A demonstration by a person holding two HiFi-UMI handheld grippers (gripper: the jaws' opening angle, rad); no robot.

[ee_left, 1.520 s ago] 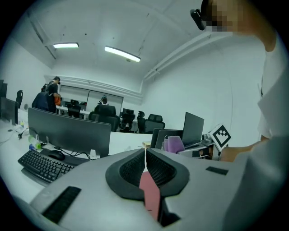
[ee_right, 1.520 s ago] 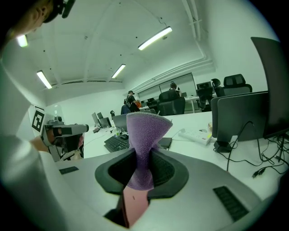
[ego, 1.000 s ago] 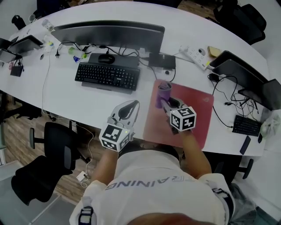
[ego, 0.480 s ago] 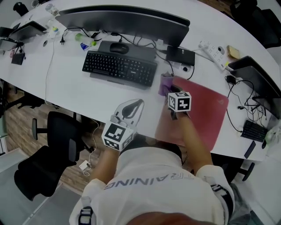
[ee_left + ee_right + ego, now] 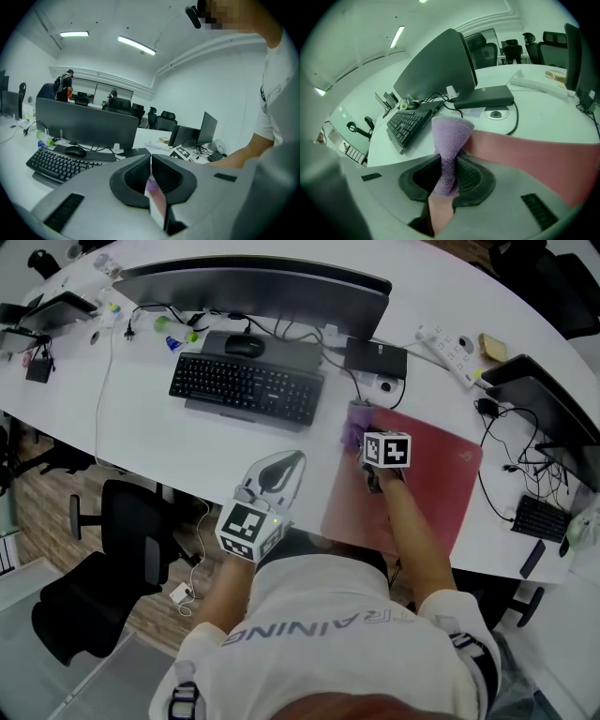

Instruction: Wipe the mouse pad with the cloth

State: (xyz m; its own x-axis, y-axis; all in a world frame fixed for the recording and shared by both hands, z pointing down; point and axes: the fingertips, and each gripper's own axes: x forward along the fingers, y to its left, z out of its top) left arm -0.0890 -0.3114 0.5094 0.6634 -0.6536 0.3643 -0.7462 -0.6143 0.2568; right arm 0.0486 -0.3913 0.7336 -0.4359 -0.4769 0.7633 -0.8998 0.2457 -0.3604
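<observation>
The wiping step is judged to be in hand. The purple cloth [image 5: 449, 140] is clamped between the jaws of the right tool [image 5: 367, 441], with a bunched end standing out past the tips. It is held at the far left corner of the red mouse pad [image 5: 433, 486], near the right end of the keyboard [image 5: 246, 388]. Whether the cloth is pressed onto the pad or only hung just above it cannot be told. The left tool [image 5: 292, 462] is held closed with nothing between its jaws, over the near edge of the counter [image 5: 141, 432], apart from the pad. Most of the pad's surface lies bare toward the right and the near side. For the next move, the cloth would need to be pressed flat and drawn across that area, with the clamp kept firm.
</observation>
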